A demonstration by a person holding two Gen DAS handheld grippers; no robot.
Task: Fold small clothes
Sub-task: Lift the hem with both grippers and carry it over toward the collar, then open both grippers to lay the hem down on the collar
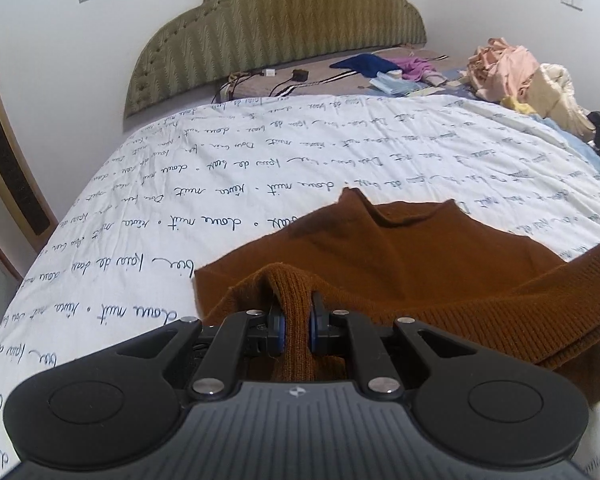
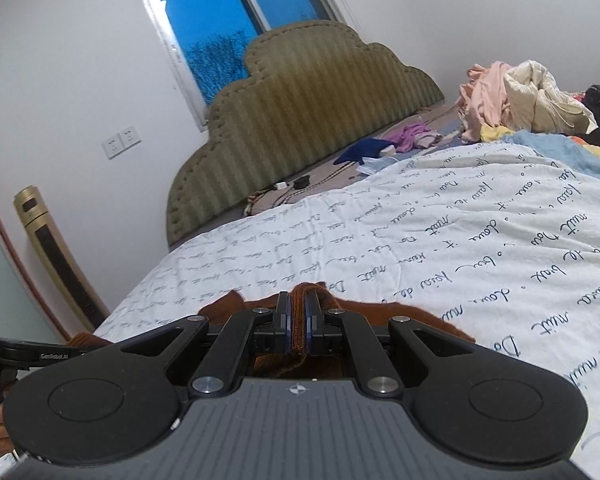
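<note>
Rust-brown knit sweater (image 1: 400, 256) lies spread on the bed's white script-printed cover (image 1: 220, 168), its ribbed hem lifted off the fabric. The left claw (image 1: 296, 312) is clamped on a fold of that ribbed edge, pads pressed tight against the knit. The right claw (image 2: 297, 312) is likewise pinched shut on another bunch of the sweater's edge.

1. Sheet (image 1: 228, 168), ahead of the left gripper: rows of dark cursive script, upside down in both views; one word looks like "nuit", the rest is not surely legible.
2. Black bar (image 2: 36, 354), left of the right gripper: small white print, seemingly "GenRobot.AI", partly blurred.
</note>
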